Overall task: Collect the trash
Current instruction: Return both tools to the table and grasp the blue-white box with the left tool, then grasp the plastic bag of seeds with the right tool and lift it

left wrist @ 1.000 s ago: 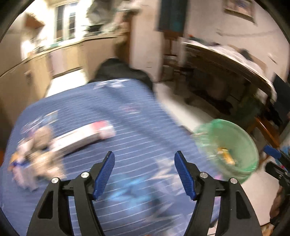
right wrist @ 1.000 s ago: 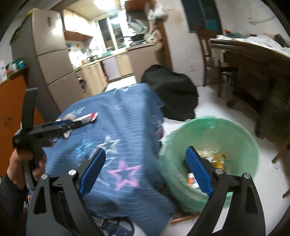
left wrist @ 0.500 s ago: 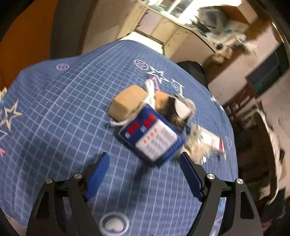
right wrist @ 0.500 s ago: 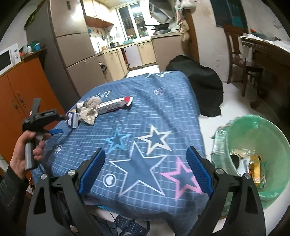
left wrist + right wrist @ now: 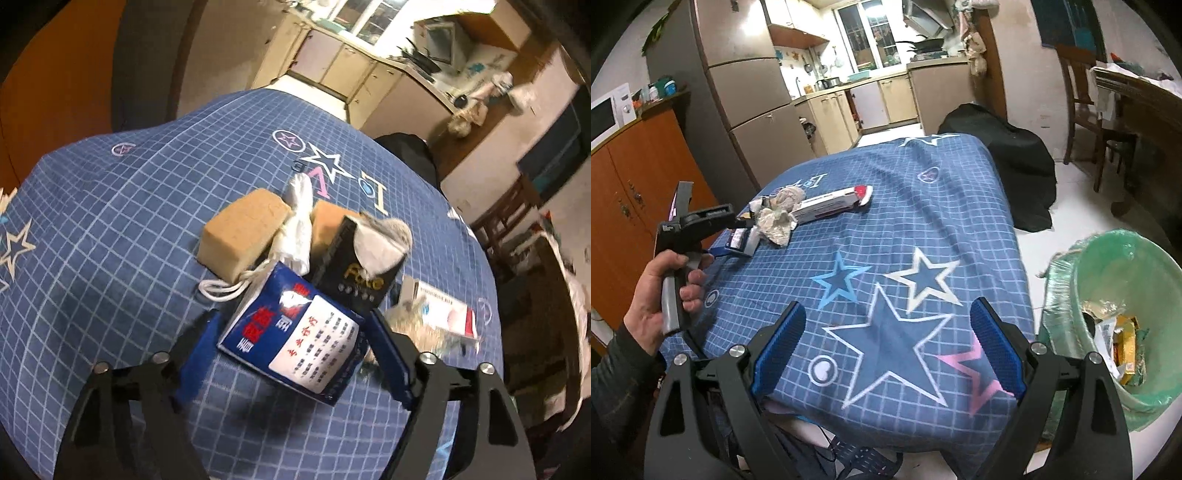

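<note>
A blue box with red and white print [image 5: 295, 332] lies on the blue star tablecloth [image 5: 110, 229], between the open fingers of my left gripper [image 5: 291, 354]. Behind it sit two tan blocks [image 5: 240, 232], a twisted white plastic bag [image 5: 299, 225], a black box [image 5: 351, 266] with crumpled paper on top, and a long white and red carton [image 5: 443, 314]. In the right wrist view the left gripper [image 5: 738, 236] sits at this pile beside crumpled paper [image 5: 775, 221] and the long carton [image 5: 834, 201]. My right gripper [image 5: 886, 350] is open and empty over the table's near edge.
A green-lined trash bin [image 5: 1115, 317] holding wrappers stands on the floor right of the table. A black bag [image 5: 1008, 155] lies on the floor behind the table. A wooden chair [image 5: 1086, 99] and table stand at the right, an orange cabinet [image 5: 635, 177] at the left.
My left gripper has swung from the bin side to the trash pile and closed in until the blue box lies between its fingers. The right gripper has pulled back from the bin toward the table's front.
</note>
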